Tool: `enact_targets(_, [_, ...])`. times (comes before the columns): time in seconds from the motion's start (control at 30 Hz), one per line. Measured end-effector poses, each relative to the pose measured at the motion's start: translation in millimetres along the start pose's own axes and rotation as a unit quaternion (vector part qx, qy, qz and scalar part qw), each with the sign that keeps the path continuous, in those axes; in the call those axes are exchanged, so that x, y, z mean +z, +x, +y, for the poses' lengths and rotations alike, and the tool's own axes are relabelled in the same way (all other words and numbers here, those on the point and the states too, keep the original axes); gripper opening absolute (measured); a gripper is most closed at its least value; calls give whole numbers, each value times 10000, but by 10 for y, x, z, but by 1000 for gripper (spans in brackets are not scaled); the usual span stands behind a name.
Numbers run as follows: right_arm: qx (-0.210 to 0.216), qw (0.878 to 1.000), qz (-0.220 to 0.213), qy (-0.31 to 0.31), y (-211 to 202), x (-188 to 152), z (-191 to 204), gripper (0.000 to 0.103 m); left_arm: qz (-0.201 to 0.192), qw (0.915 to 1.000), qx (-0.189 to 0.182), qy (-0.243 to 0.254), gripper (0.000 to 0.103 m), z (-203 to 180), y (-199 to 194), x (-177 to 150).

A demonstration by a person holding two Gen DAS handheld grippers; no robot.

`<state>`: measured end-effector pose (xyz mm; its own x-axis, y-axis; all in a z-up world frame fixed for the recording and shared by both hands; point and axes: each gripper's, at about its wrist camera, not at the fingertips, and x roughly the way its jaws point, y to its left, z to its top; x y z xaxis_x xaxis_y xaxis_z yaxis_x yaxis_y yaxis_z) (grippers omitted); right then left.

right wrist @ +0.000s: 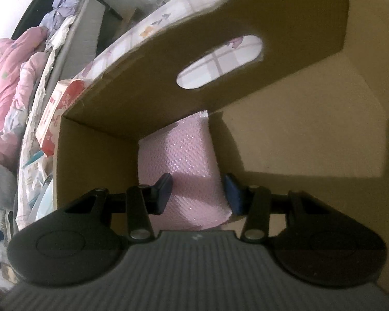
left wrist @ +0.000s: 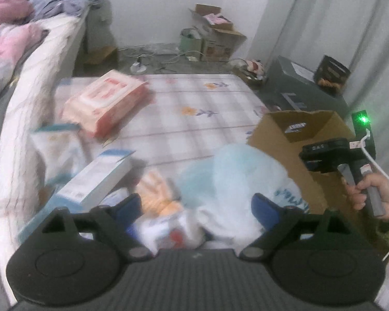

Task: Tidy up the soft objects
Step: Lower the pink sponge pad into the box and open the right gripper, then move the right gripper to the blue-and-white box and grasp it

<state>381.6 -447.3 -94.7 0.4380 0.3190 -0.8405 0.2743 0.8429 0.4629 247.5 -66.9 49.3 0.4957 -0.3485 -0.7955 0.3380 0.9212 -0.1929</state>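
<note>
Here, our left gripper (left wrist: 194, 202) hung over a pile of soft packs at the near end of the mattress (left wrist: 194, 98). Its fingers (left wrist: 132, 204) stood wide apart, with nothing pressed between them. A big pale blue and white bag (left wrist: 236, 178) lay under them, a bit to the right. An orange pack (left wrist: 158, 189) and a small white pack (left wrist: 168, 230) lay beside it. The picture was blurry there, so we could not tell if a finger touched the bag.

To the left lay a long white and blue box (left wrist: 96, 181) and a crinkly white pack (left wrist: 57, 147). Farther off sat a pink pack of wipes (left wrist: 106, 101). A white quilt (left wrist: 31, 108) ran along the left side, with pink bedding (left wrist: 7, 31) past it.

On the right stood the brown cardboard box (left wrist: 285, 134), just next to the blue bag. Our right hand (left wrist: 376, 194) showed beside it.

Our right gripper (right wrist: 197, 190) was down inside the brown box. Its fingers were partway closed on a pink bubble-wrap bundle (right wrist: 184, 155), one pad on each side of it. The box wall with the oval handle hole (right wrist: 220, 62) hung across the top. The other walls stood close on the left and right. Over the left wall we saw the pink wipes pack and the pink bedding.
</note>
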Motion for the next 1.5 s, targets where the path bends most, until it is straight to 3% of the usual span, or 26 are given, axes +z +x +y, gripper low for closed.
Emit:
enact_targets(0.27, [14, 9999, -125, 40, -56, 14, -12, 47, -285, 9990, 111, -339, 93, 415, -264, -228])
enact_targets(0.4, [81, 9993, -319, 169, -344, -39, -133, 62, -551, 9971, 265, -447, 94, 587, -483, -299])
enact_targets(0.53, [-2, 9977, -680, 26, -705, -32, -75, 69, -839, 9942, 385, -554, 99, 759, -691, -360])
enact_targets(0.73, [-86, 9921, -1211, -329, -1289, -94, 225, 69, -1190, 9903, 523, -489, 100, 922, -909, -462])
enact_targets(0.9, [430, 9885, -1280, -687, -1615, -257, 718, 69, -1278, 9897, 606, -228, 100, 955, -918, -484])
enact_targets(1.1, [1192, 9858, -669, -978, -1421, -462, 1548, 69, -1244, 9908, 509, 184, 96, 958, -746, -421])
enact_targets(1.23, [1572, 9835, -25, -899, -972, -533, 2039, 67, -892, 9941, 431, 449, 90, 974, -457, -291])
enact_targets(1.37, [1625, 9826, 531, -724, -403, -546, 2391, 59, -479, 9972, 348, 449, 77, 1098, -132, -116])
enact_targets(1.5, [1422, 9832, 1012, -543, 174, -538, 2599, 52, -120, 9973, 340, 647, 72, 1193, 186, 18])
